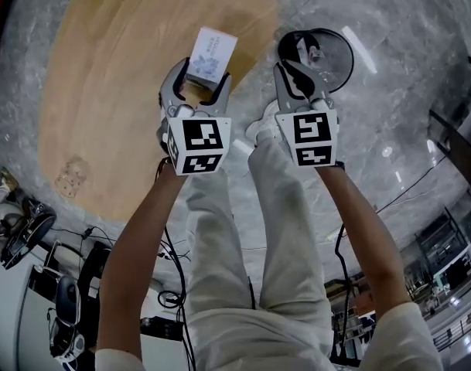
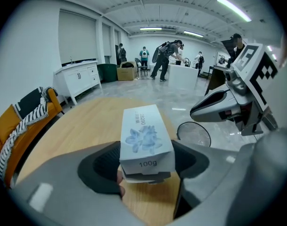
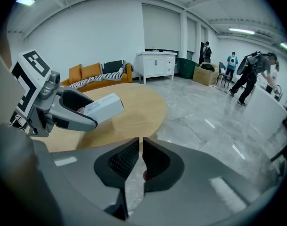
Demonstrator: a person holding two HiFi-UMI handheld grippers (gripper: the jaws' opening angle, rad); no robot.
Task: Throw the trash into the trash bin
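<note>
Box [image 2: 145,135] in left tongs [image 2: 145,165], right tongs [image 3: 140,159] closed

Box [image 2: 145,142] in your left gripper [image 2: 145,166]: matt white card, pale blue flower print, smooth faces.
Your gripper shells: smooth grey plastic, dull sheen.
Pads [image 3: 124,160] of your right gripper [image 3: 141,144]: black, finely ribbed, rubbery look.
Table [image 1: 119,68]: light wood, matt, faint grain.
Floor [image 1: 405,76]: grey veined stone, polished, mirrors ceiling lights.
Trash bin [image 1: 345,49]: dark rim, shiny inside.
Your trousers [image 1: 220,230]: pale cloth, creased.
</note>
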